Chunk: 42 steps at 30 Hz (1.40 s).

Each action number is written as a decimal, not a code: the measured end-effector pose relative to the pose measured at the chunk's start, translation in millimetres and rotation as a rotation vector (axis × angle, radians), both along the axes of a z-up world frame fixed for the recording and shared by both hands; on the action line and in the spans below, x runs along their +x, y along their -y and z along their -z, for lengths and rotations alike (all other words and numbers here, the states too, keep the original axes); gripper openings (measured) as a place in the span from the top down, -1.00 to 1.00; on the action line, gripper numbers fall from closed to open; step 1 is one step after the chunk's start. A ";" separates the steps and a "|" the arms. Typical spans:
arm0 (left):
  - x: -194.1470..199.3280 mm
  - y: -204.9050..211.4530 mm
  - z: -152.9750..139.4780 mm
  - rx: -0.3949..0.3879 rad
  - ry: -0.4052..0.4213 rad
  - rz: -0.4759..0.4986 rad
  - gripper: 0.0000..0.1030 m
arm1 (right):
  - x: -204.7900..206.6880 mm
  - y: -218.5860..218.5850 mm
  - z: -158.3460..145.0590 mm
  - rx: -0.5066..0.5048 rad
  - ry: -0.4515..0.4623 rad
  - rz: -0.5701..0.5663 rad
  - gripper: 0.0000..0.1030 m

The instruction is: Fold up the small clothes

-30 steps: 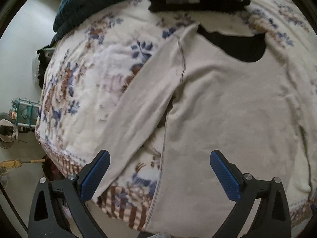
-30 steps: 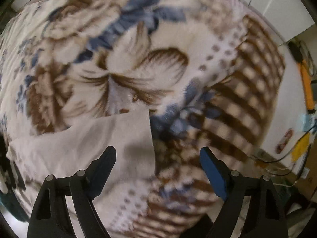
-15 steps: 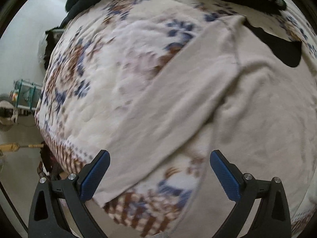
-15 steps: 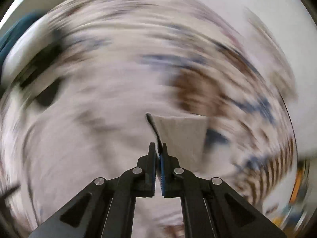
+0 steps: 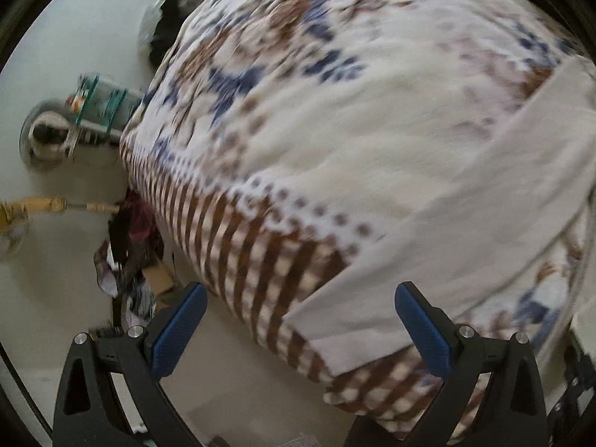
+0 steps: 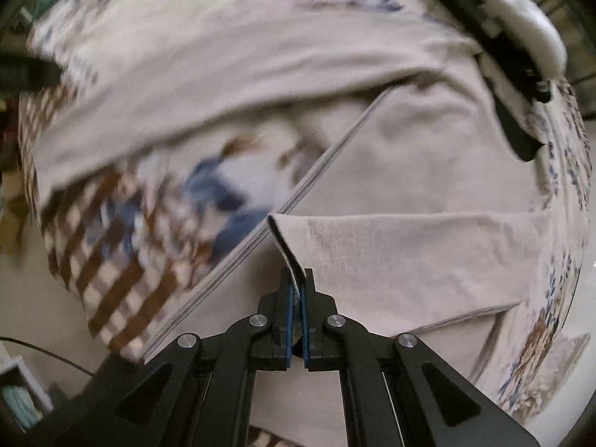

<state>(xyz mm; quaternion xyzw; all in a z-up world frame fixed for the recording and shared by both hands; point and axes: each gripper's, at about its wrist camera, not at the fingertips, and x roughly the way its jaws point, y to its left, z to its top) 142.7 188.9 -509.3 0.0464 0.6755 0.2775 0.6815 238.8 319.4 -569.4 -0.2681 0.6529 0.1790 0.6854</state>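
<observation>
A cream long-sleeved top lies spread on a floral blanket. My right gripper is shut on the cuff end of one sleeve and holds it folded across the top's body. The other sleeve stretches out to the left. In the left wrist view that sleeve runs diagonally, its cuff end lying between the fingers of my open left gripper, just above the bed's corner.
A stack of folded clothes, black with white on top, sits at the far edge of the bed. Beside the bed are a pale floor, a dark pile of clutter, a teal rack and a cable.
My right gripper closed on the sleeve cuff and carried it over the top's body. My left gripper moved left and down toward the other sleeve's cuff at the bed corner, staying open.
</observation>
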 end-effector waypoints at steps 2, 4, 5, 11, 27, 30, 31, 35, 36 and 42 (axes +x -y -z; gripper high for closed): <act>-5.3 -7.7 4.6 -0.011 0.000 -0.021 -1.00 | -8.4 0.0 11.5 -0.026 -0.035 -0.002 0.94; -11.0 -18.8 8.7 -0.028 0.009 -0.049 -1.00 | -15.4 3.9 17.0 -0.042 -0.052 -0.005 0.93; -12.7 -22.5 8.7 -0.039 0.015 -0.060 -1.00 | -17.5 6.7 19.6 -0.043 -0.080 0.000 0.88; -43.4 -62.1 9.3 -0.240 0.126 -0.247 -1.00 | 1.1 69.4 11.9 0.171 -0.294 0.280 -0.01; -76.4 -84.8 72.1 -0.468 0.233 -0.578 0.80 | 13.7 255.6 1.3 0.012 -0.130 0.623 -0.01; -69.8 -71.9 41.5 -0.372 0.267 -0.464 0.97 | -3.5 264.0 4.3 0.011 -0.123 0.620 -0.01; -67.3 -67.1 31.9 -0.345 0.271 -0.424 0.97 | -5.3 266.3 5.4 0.011 -0.124 0.622 -0.01; -50.7 -36.6 -11.6 -0.315 0.300 -0.256 0.97 | -25.4 287.4 17.0 0.031 -0.147 0.660 -0.01; -47.2 -26.9 -22.3 -0.308 0.315 -0.209 0.97 | -36.2 296.5 19.8 0.036 -0.150 0.669 -0.01; -14.6 97.4 -77.5 -0.362 0.390 0.243 0.98 | -53.9 347.7 26.4 0.056 -0.160 0.748 -0.01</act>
